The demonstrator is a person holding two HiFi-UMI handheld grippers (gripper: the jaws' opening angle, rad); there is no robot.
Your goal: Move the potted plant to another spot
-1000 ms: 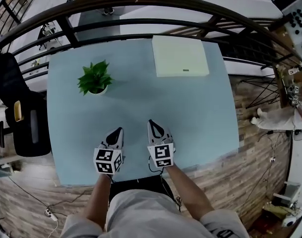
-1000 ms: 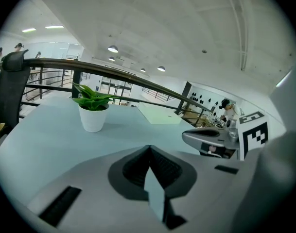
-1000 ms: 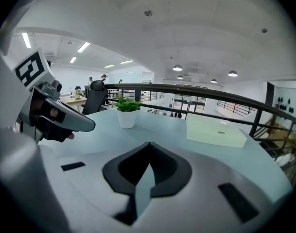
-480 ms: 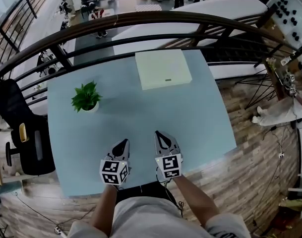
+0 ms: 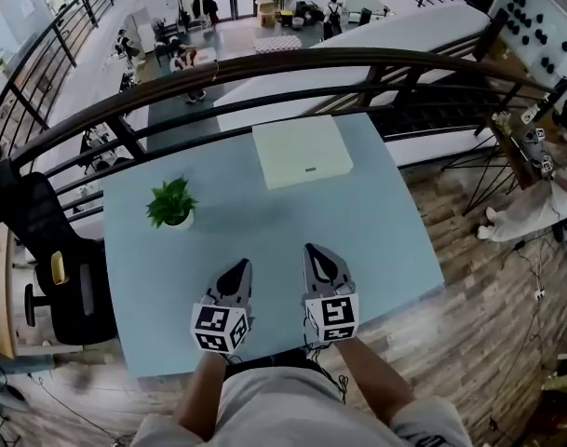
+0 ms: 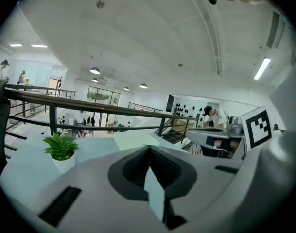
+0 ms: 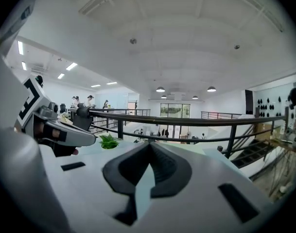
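Observation:
The potted plant, green leaves in a small white pot, stands on the far left part of the pale blue table. In the left gripper view the potted plant is ahead on the left; in the right gripper view the potted plant is small, past the left gripper's body. My left gripper and right gripper hover side by side over the table's near edge. Both are shut and empty, well short of the plant. In their own views the left gripper and the right gripper show jaws meeting at the tip.
A flat white box lies at the table's far middle. A dark curved railing runs right behind the table. A black office chair stands off the left edge. Wooden floor and a person are to the right.
Both grippers have risen from just over the table, still side by side and shut. The head view has tilted up to show more beyond the railing. The plant has stayed put.

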